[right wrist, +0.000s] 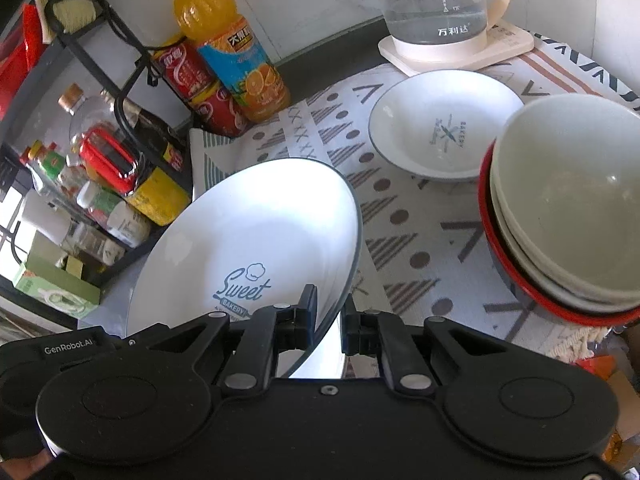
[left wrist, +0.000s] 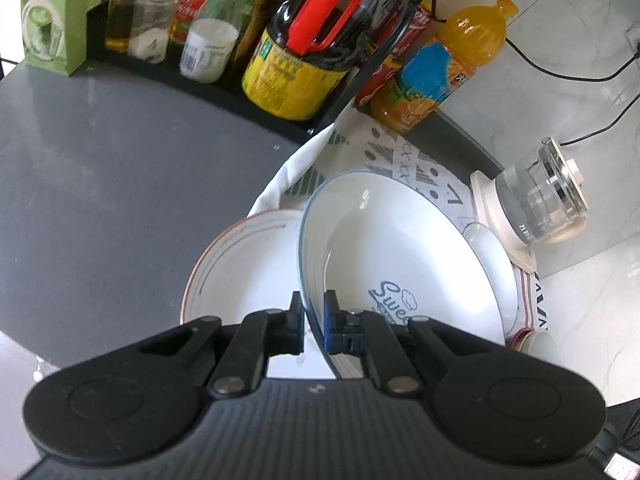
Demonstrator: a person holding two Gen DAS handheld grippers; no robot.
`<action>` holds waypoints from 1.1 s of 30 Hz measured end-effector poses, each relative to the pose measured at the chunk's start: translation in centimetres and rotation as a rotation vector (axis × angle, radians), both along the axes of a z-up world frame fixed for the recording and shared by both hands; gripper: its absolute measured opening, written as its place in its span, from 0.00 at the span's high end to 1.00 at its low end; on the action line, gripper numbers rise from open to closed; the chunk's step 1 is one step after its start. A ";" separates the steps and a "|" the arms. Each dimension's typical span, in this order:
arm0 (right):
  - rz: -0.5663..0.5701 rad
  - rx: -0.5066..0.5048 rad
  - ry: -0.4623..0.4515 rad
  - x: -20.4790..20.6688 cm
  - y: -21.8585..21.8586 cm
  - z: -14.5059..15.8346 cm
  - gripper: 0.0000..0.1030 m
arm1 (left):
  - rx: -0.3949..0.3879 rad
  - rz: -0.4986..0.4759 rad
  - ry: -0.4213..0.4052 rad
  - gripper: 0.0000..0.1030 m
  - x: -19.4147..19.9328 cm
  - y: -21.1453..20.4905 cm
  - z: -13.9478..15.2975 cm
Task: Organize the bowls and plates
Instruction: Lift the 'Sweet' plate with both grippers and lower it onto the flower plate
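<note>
The left tool [left wrist: 313, 316] and the right tool [right wrist: 329, 312] each pinch the thin rim of the same white "Sweet Bakery" plate [right wrist: 256, 240], one on either side, so the plate hangs tilted above the patterned cloth [right wrist: 400, 232] on the bench [left wrist: 100, 168]. It is a wide, shallow plate with a fine blue edge line and a blue print in its well. Glazed ceramic of this kind is likely stiff, fairly heavy, slick and breakable; the rim is the only place to grip, and opposite holds seem wise against slipping or swinging.

In the left view a second plate with a brown rim line [left wrist: 240, 264] lies just beside and below it. In the right view a smaller white dish [right wrist: 444, 124] rests on the cloth near the glass kettle [right wrist: 440, 4], and stacked bowls [right wrist: 568, 208] sit in a red-rimmed one to the right.
</note>
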State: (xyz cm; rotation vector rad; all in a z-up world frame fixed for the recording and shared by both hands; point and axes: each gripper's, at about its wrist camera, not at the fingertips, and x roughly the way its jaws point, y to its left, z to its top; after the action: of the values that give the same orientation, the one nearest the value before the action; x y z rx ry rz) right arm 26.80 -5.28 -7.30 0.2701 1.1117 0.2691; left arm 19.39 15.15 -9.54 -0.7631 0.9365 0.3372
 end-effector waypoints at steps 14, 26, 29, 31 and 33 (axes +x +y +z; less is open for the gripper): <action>0.026 -0.043 0.017 -1.3 0.0 -1.0 0.89 | -0.053 0.025 0.036 0.94 -2.1 -0.2 -2.4; 0.061 -0.065 0.019 -1.5 0.9 -1.6 0.89 | -0.100 0.063 0.080 0.93 -3.3 0.5 -4.1; 0.071 -0.072 0.025 -1.6 1.2 -2.0 0.90 | -0.111 0.074 0.100 0.92 -3.5 0.7 -4.5; 0.070 -0.080 0.026 -1.6 1.3 -2.1 0.90 | -0.110 0.068 0.099 0.92 -3.5 0.6 -4.5; 0.066 -0.081 0.027 -1.6 1.3 -2.3 0.91 | -0.116 0.068 0.106 0.91 -3.4 0.7 -4.6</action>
State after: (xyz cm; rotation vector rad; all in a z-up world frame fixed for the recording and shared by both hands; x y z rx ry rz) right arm 25.15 -3.96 -9.58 0.1657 1.1566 0.2793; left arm 15.95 15.84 -14.13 -0.8913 1.0384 0.3881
